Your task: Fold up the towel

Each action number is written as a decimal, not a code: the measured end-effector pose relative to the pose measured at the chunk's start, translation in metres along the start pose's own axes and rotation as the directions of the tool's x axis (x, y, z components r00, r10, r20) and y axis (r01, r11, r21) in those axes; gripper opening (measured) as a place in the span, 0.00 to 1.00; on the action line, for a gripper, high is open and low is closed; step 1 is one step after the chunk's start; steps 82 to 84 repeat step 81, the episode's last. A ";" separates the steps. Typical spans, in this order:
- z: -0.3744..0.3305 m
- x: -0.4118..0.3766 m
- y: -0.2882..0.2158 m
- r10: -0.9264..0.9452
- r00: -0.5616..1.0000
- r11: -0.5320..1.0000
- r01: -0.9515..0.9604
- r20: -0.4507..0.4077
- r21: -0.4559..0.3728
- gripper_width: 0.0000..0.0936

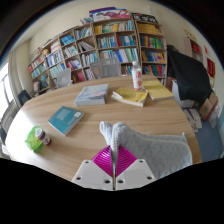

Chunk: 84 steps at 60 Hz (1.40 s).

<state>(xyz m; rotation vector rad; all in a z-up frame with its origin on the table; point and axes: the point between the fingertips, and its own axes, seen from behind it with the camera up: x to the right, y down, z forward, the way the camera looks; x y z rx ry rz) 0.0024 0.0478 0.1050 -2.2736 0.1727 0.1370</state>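
A pale grey-white towel lies on the round wooden table, spread out just ahead and to the right of my fingers. My gripper is shut on the towel: a raised fold of its near-left corner is pinched between the two magenta pads and stands up above them. The rest of the towel drapes away to the right over the table's near edge.
On the table lie a teal book, a grey book, yellow papers, a green object and a white bottle. Bookshelves line the back wall. A dark chair stands at the right.
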 end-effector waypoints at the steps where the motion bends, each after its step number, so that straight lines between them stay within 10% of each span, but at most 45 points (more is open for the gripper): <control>1: -0.007 0.008 -0.007 0.012 1.000 1.000 -0.012 0.002 0.009 0.01; 22: -0.030 0.227 0.069 0.191 0.959 0.962 -0.225 -0.208 -0.154 0.02; 39: -0.007 0.250 0.101 0.154 0.959 0.966 -0.197 -0.240 -0.165 0.06; 44: -0.027 0.241 0.087 0.212 0.951 0.953 -0.252 -0.224 -0.168 0.31; 50: -0.055 0.226 0.058 0.284 0.943 0.948 -0.303 -0.174 -0.096 0.92; 84: -0.266 0.114 0.061 0.344 0.920 0.939 -0.336 -0.190 0.073 0.88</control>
